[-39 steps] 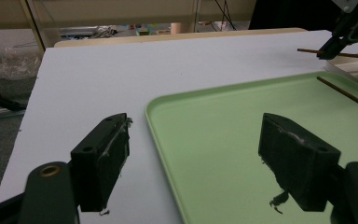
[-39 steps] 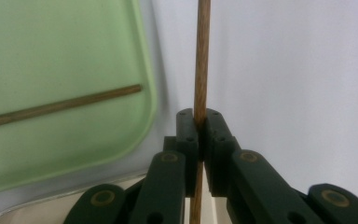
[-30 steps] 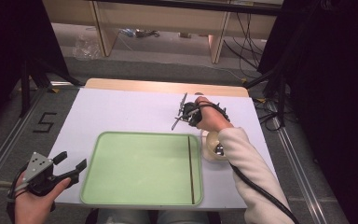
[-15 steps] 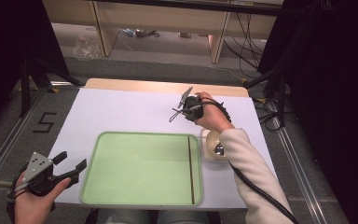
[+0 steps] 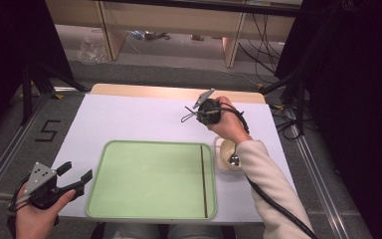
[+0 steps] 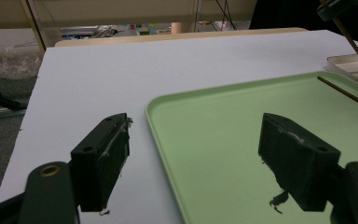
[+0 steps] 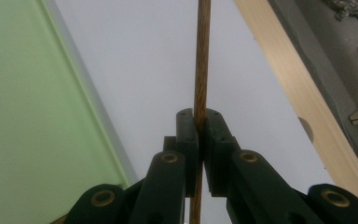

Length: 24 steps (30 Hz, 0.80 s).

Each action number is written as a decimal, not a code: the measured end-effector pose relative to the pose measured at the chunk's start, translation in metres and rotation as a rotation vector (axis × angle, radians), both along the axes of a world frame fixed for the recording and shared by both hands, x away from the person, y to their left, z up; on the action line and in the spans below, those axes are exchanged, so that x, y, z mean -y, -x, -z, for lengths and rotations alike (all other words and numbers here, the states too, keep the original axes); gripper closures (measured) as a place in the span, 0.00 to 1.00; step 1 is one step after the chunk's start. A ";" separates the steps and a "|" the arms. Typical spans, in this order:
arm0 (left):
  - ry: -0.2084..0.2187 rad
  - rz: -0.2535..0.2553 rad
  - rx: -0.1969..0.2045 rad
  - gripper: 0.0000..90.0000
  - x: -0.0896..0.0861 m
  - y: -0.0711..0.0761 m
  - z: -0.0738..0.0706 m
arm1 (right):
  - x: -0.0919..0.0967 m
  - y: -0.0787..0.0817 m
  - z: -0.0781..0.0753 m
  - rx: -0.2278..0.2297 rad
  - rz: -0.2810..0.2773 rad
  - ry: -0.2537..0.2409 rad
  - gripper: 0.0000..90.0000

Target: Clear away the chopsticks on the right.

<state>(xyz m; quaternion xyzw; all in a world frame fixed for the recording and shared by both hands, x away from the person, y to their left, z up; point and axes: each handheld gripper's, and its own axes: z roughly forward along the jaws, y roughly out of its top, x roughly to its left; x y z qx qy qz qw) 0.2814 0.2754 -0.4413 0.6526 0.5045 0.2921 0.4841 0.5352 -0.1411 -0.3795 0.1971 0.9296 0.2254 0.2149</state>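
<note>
My right gripper (image 5: 191,116) hangs above the white table (image 5: 129,117) beyond the tray's far right corner. It is shut on a brown wooden chopstick (image 7: 201,70), which runs straight out between the pads of that gripper (image 7: 200,114). A second chopstick (image 5: 202,179) lies along the right side of the green tray (image 5: 149,179). My left gripper (image 5: 78,171) is held at the table's near left corner, open with nothing between its fingers. In the left gripper view that gripper (image 6: 196,126) straddles the tray's (image 6: 242,121) left rim.
A small white bowl (image 5: 224,149) with a metal spoon (image 5: 234,159) stands just right of the tray, under the right forearm. The table's wooden far edge (image 5: 174,92) borders a floor with cables and shelving legs.
The right gripper has risen from the table with the chopstick, which has tipped up from lying flat. The left gripper has stayed where it was.
</note>
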 end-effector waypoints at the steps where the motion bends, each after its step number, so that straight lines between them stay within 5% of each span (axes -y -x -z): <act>1: -0.006 -0.001 0.001 0.27 0.000 0.000 0.000 | 0.000 0.000 -0.001 0.009 0.008 -0.009 0.97; 13: -0.005 -0.005 -0.002 0.27 0.000 0.000 0.000 | 0.007 0.000 -0.019 0.066 0.087 -0.157 0.97; 19: -0.004 -0.006 -0.002 0.27 0.000 0.000 0.000 | 0.011 0.001 -0.027 0.054 0.163 -0.250 0.97; 24: -0.002 -0.005 0.001 0.27 0.000 0.000 0.000 | 0.015 0.000 -0.035 0.049 0.167 -0.291 0.97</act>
